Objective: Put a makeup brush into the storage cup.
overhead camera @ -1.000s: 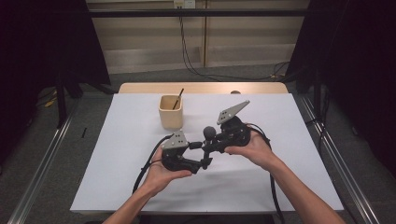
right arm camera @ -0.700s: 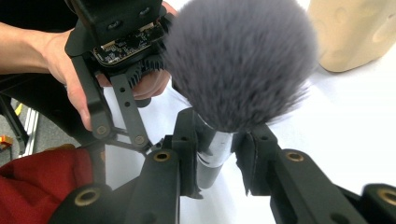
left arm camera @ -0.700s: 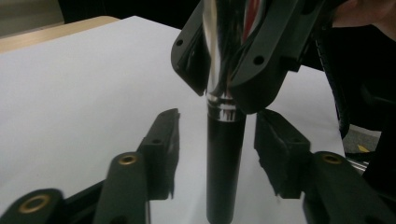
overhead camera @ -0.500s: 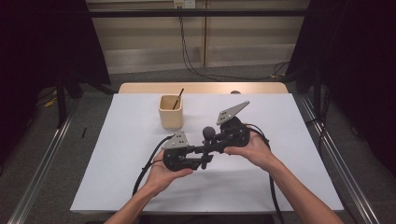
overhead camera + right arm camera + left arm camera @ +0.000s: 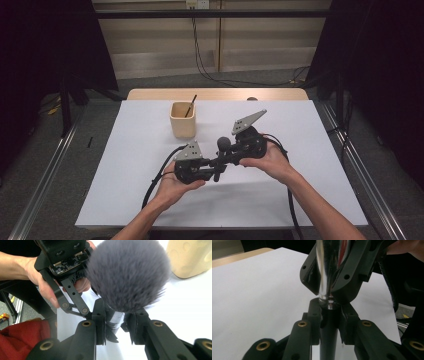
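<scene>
A makeup brush with a fluffy grey head, a silver ferrule and a black handle is held upright above the white table between both hands. My right gripper is shut on the ferrule just below the head. My left gripper comes in from the left. Its jaws have just been closing, and its pads now press on the black handle just below the right gripper's jaws.
A beige cup with a thin dark stick leaning in it stands on the white table cover behind the hands. Cables trail from both grippers toward the near edge.
The left gripper's jaws have drawn in around the brush handle. Both hands and the brush have stayed where they were.
</scene>
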Demonstrator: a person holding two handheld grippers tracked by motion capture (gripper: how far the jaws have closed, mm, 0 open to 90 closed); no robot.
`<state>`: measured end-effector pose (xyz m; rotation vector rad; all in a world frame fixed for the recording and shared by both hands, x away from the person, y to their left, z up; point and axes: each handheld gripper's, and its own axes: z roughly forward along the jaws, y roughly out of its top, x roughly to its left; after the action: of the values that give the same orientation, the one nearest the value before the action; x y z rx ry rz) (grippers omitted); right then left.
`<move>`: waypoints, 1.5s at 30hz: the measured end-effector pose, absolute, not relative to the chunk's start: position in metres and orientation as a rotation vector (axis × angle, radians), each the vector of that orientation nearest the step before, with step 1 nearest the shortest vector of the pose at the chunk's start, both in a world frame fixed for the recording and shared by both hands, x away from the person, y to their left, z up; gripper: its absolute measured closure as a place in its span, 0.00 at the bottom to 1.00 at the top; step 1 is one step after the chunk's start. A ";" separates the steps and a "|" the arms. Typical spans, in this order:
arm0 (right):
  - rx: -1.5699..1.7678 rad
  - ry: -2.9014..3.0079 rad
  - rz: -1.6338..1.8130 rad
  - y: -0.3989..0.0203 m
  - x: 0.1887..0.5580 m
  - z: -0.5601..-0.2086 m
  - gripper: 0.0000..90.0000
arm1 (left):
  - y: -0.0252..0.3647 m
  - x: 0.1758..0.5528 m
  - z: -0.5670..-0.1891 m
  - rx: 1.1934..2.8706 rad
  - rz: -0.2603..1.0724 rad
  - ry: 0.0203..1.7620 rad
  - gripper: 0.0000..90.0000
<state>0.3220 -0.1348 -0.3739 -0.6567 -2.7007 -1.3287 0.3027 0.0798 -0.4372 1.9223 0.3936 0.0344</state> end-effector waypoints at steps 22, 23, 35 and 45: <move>-0.663 -2.631 -1.433 -0.140 0.320 -0.376 0.68 | 0.081 0.304 -0.437 1.904 0.025 0.414 0.83; -0.660 -2.624 -1.441 -0.141 0.320 -0.376 0.66 | 0.082 0.304 -0.437 1.907 0.026 0.417 0.83; -0.755 -2.621 -1.505 -0.147 0.318 -0.377 0.33 | 0.087 0.307 -0.435 1.887 0.037 0.435 0.83; -0.876 -2.600 -1.574 -0.153 0.318 -0.382 0.06 | 0.090 0.307 -0.433 1.885 0.055 0.445 0.83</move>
<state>0.3182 -0.1528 -0.3816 -0.8755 -2.6004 -1.5737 0.3068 0.0905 -0.4329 1.8850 0.4450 0.0551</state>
